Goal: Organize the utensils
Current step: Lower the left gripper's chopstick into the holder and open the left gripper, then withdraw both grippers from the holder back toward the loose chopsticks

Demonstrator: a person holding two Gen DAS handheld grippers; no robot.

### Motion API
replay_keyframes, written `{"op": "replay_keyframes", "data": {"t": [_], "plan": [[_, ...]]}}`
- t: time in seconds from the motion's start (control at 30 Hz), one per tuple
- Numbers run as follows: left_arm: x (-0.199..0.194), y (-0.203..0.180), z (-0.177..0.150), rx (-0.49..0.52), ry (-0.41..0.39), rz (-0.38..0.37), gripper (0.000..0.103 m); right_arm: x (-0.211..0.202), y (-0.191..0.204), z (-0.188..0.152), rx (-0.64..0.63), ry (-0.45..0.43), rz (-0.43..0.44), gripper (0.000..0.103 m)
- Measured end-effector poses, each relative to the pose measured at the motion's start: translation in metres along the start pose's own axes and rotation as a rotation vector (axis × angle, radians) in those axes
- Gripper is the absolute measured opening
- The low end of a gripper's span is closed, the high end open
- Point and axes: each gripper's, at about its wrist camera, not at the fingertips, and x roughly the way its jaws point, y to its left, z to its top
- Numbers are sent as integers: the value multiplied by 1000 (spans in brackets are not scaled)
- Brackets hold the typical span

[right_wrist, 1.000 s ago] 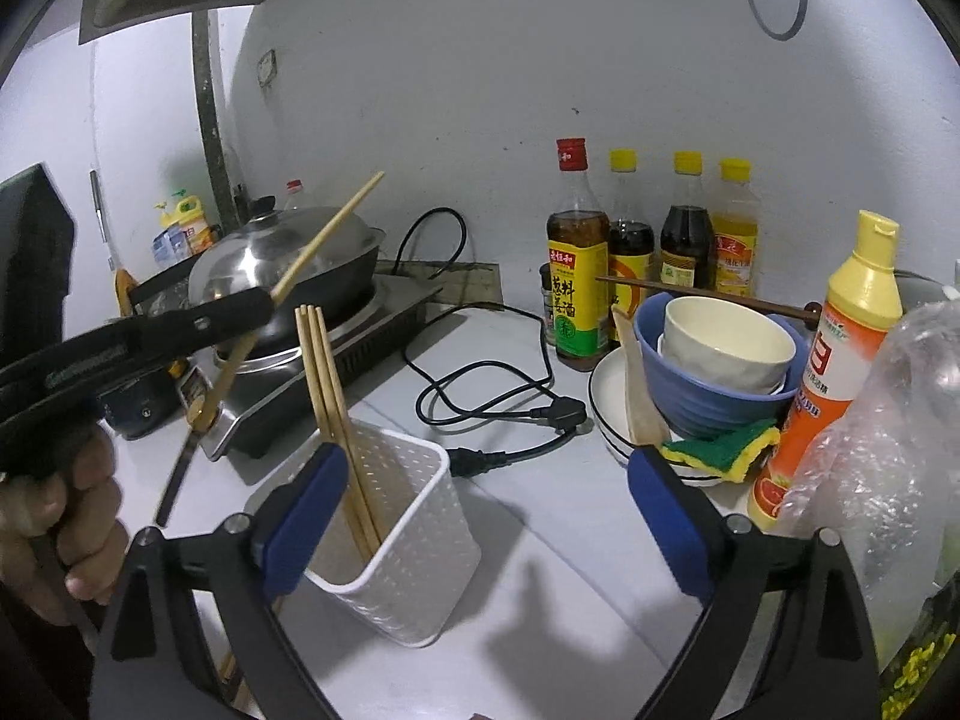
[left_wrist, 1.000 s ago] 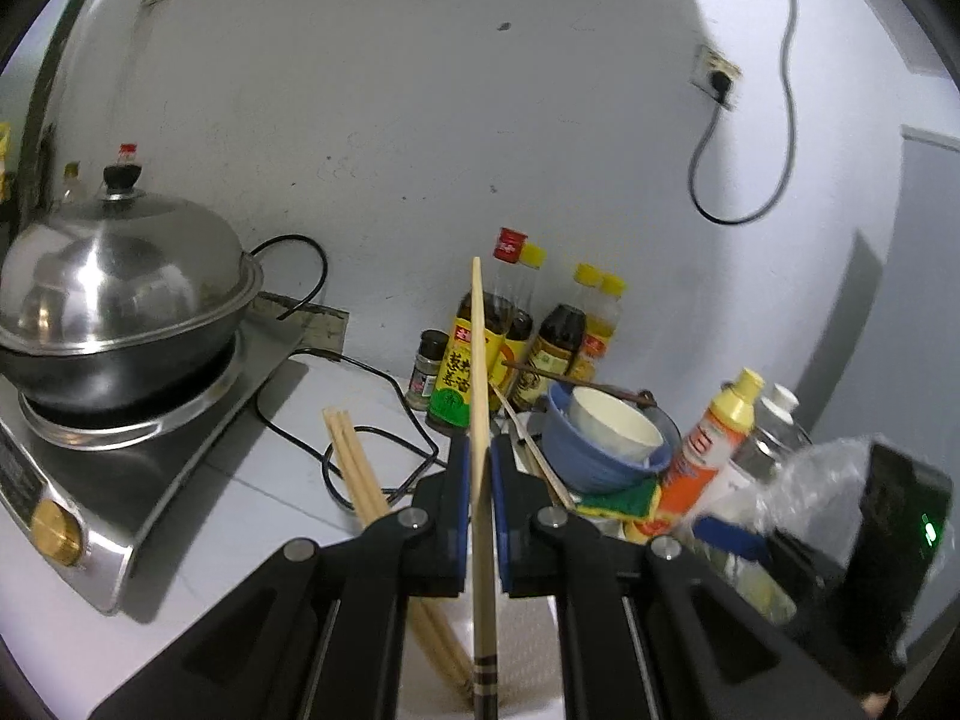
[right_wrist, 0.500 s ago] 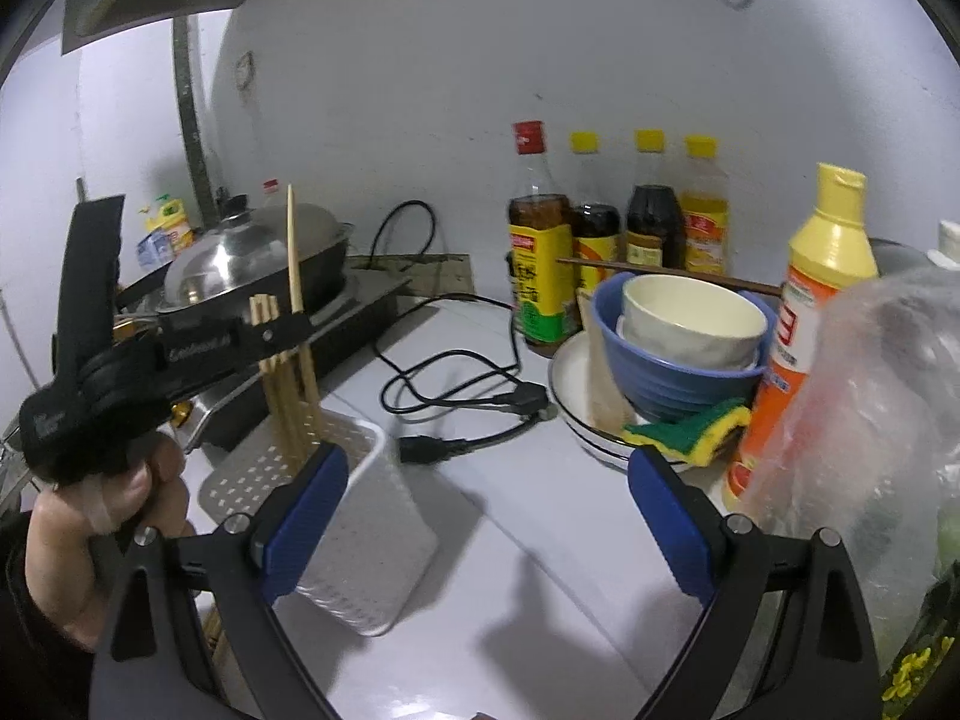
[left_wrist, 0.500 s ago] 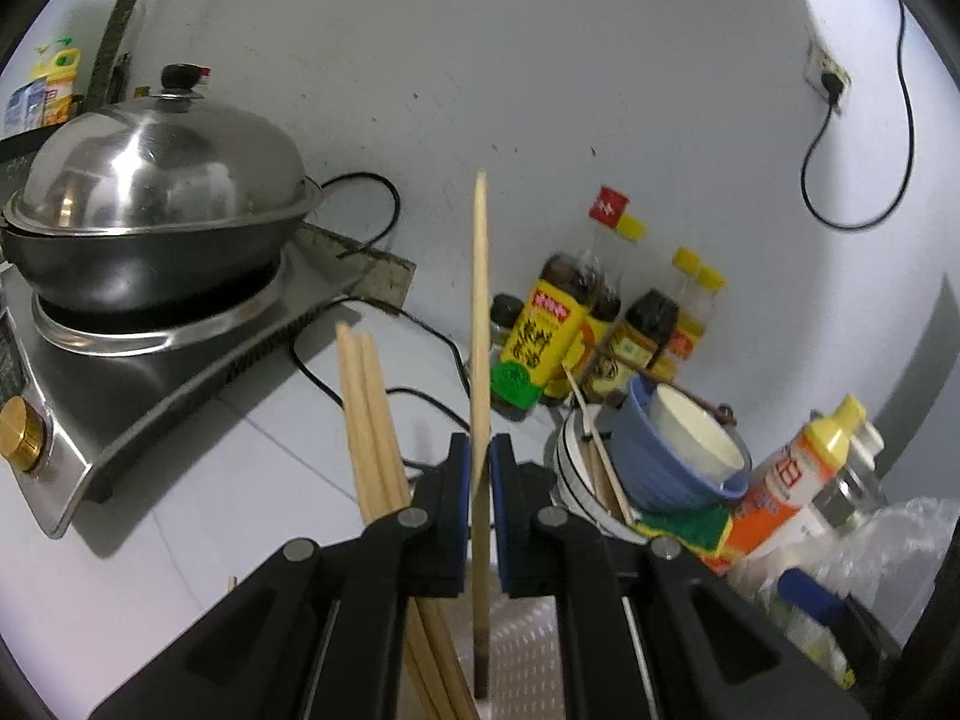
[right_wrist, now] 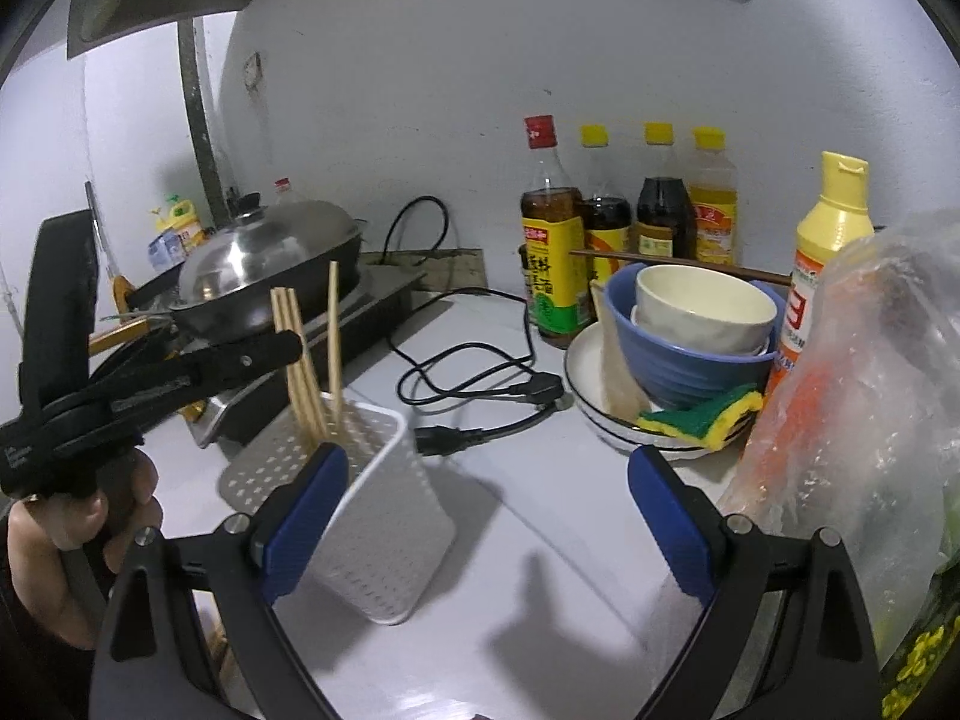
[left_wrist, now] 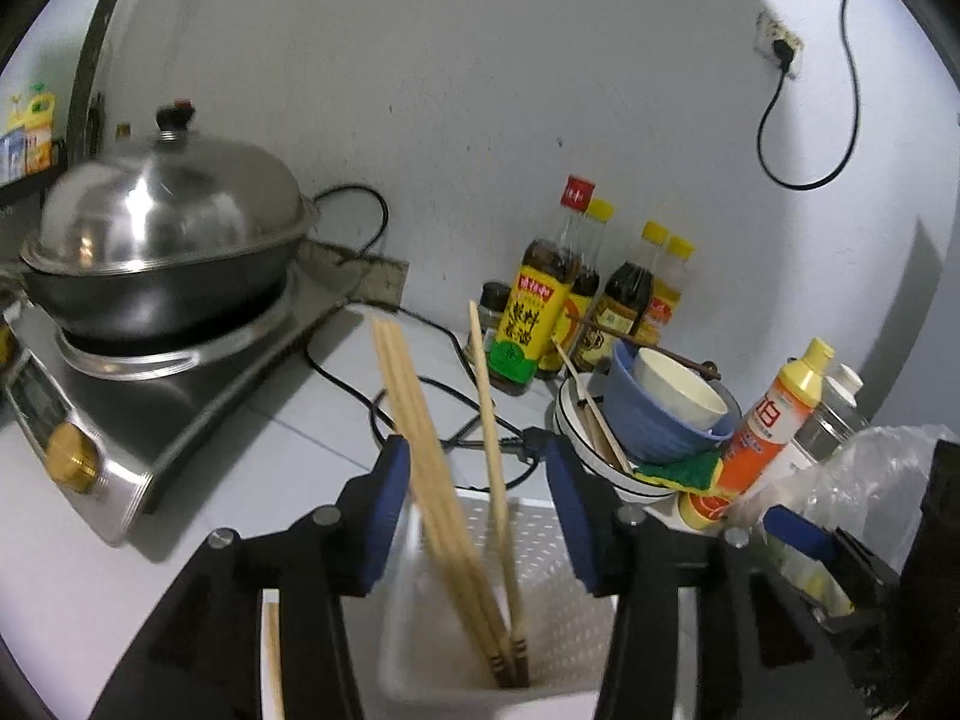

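Observation:
A white perforated holder [left_wrist: 564,594] stands on the counter, right under my left gripper [left_wrist: 477,462]. Its jaws are opening, and the pads touch nothing. A single light chopstick [left_wrist: 489,420] stands free between them, leaning in the holder beside a bundle of chopsticks [left_wrist: 420,438]. In the right wrist view the holder [right_wrist: 390,540] sits just ahead of my right gripper [right_wrist: 489,480], which is open and empty. The left gripper [right_wrist: 288,345] reaches in from the left there, level with the chopsticks [right_wrist: 297,360] and held by a hand [right_wrist: 78,522]. Another light chopstick [left_wrist: 591,396] rests on the plate.
A lidded wok [left_wrist: 162,240] sits on an induction cooker [left_wrist: 120,420] at the left. A black cable [right_wrist: 480,384] lies mid-counter. Sauce bottles [right_wrist: 552,228] line the wall. Stacked bowls [right_wrist: 696,330], a sponge [right_wrist: 702,417], an orange squeeze bottle [left_wrist: 774,414] and a plastic bag [right_wrist: 852,396] crowd the right.
My left gripper came down over the holder and its jaws parted. The chopstick it held now stands in the holder. My right gripper stayed put.

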Motion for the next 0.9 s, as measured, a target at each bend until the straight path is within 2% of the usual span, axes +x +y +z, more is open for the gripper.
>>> {"op": "replay_keyframes", "data": {"t": [0.4,0.9], "plan": [[-57,42,-9,7,-49,20,53,-15,43,-6,-39,9,-43,94],[-93,93,-32,-24,-52,37,53,-25,99,-17,-112,35,-64,94]]}}
